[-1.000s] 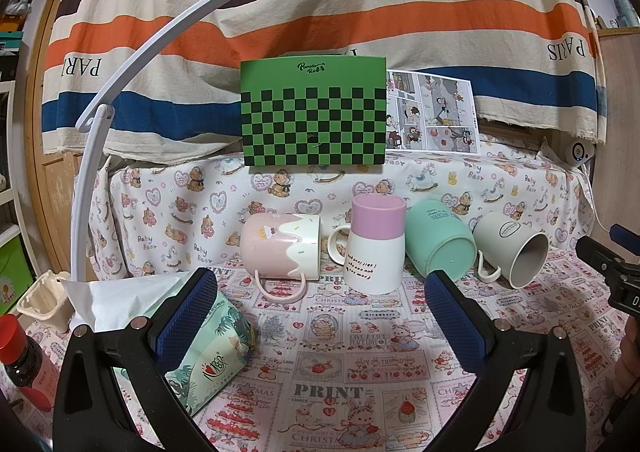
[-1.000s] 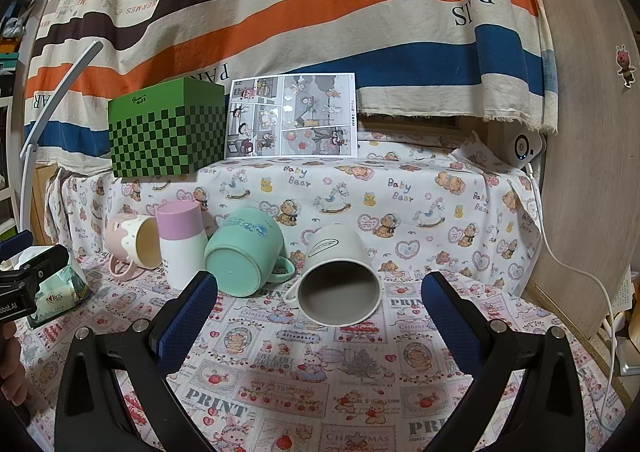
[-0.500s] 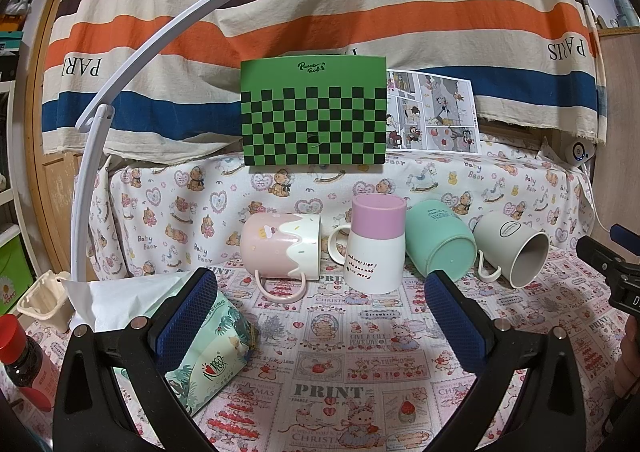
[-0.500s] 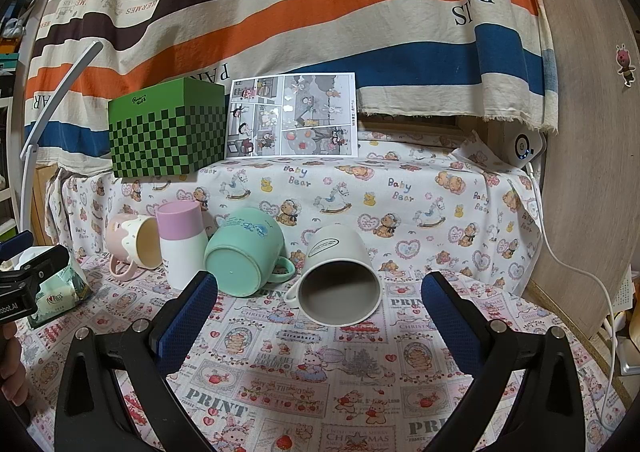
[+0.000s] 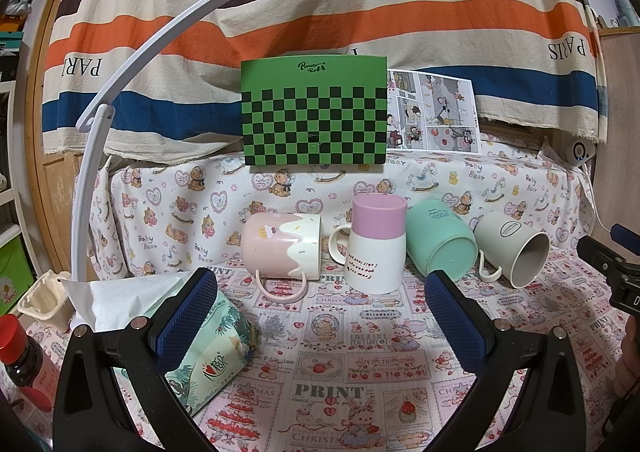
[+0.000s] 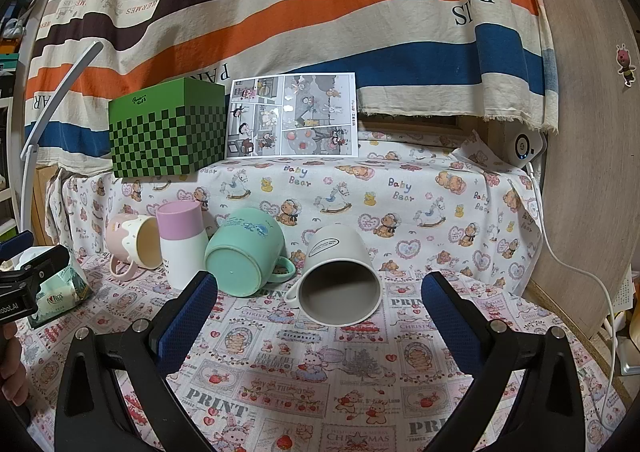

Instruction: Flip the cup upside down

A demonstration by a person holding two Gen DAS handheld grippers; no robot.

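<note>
Several cups sit in a row on the printed tablecloth. A pink and white mug lies on its side. A pink-and-white cup stands upside down. A teal mug lies on its side, base toward me. A white mug lies on its side, mouth toward my right gripper. My left gripper is open and empty, short of the cups. My right gripper is open and empty, in front of the white mug.
A tissue pack lies under my left gripper's left finger. A red-capped bottle and a white lamp arm stand at the left. A green checkered box and a comic sheet stand on the ledge behind. A wooden panel is at the right.
</note>
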